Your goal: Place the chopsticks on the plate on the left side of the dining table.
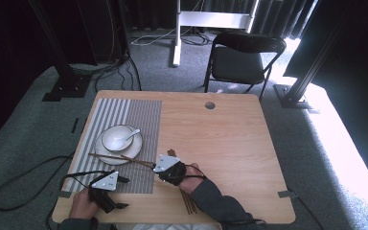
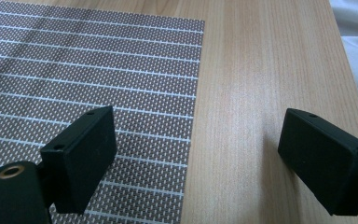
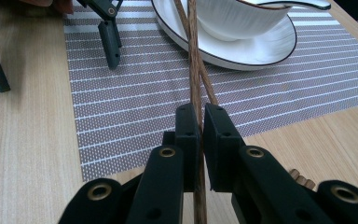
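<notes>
My right gripper (image 1: 155,165) (image 3: 200,112) is shut on a pair of brown wooden chopsticks (image 1: 120,157) (image 3: 195,70). Their far ends rest across the near rim of a white plate (image 1: 133,152) (image 3: 261,56), which carries a white bowl (image 1: 116,137) (image 3: 233,18) with a white spoon (image 1: 133,134) (image 3: 289,4) in it. Plate and bowl sit on a striped grey placemat (image 1: 143,120) (image 2: 98,70) (image 3: 144,93). My left gripper (image 1: 123,192) (image 2: 196,135) (image 3: 51,51) hovers open over the mat's near edge, with nothing between its jaws.
More wooden chopsticks (image 1: 188,200) (image 3: 300,177) lie on the bare table (image 1: 220,143) under my right forearm. A round hole (image 1: 210,105) is near the far edge. A black folding chair (image 1: 242,57) stands beyond the table. Cables trail off the left side.
</notes>
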Demonstrator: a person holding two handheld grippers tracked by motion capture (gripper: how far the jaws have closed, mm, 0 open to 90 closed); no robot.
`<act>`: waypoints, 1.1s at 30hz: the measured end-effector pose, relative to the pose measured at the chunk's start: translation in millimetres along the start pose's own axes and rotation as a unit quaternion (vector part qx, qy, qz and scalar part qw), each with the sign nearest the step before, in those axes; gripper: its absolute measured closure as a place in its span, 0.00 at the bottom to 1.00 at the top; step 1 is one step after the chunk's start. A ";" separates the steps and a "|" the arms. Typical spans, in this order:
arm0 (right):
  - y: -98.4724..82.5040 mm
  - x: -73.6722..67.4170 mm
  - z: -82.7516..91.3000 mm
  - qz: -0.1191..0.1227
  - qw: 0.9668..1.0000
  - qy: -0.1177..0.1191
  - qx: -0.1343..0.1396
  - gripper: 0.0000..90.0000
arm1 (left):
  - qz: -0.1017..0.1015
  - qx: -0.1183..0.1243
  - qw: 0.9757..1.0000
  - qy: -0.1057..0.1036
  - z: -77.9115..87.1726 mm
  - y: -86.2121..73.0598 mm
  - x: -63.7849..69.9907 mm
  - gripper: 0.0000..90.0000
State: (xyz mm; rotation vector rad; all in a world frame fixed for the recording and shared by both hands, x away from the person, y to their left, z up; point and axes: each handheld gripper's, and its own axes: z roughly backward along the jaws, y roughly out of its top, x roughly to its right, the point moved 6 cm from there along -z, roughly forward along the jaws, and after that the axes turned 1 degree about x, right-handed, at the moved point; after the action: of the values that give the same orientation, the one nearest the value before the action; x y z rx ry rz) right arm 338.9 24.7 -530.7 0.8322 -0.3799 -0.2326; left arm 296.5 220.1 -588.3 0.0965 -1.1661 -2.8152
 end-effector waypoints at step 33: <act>17.5 0.5 -20.1 0.014 1.000 0.018 0.017 0.94 | -0.001 -0.001 1.000 0.000 0.1 -0.1 0.0 0.13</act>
State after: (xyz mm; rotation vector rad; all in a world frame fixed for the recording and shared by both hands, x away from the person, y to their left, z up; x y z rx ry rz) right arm 348.5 49.5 -529.7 0.8625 -0.3631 -0.1855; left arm 296.5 220.2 -588.3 0.0964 -1.1646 -2.8176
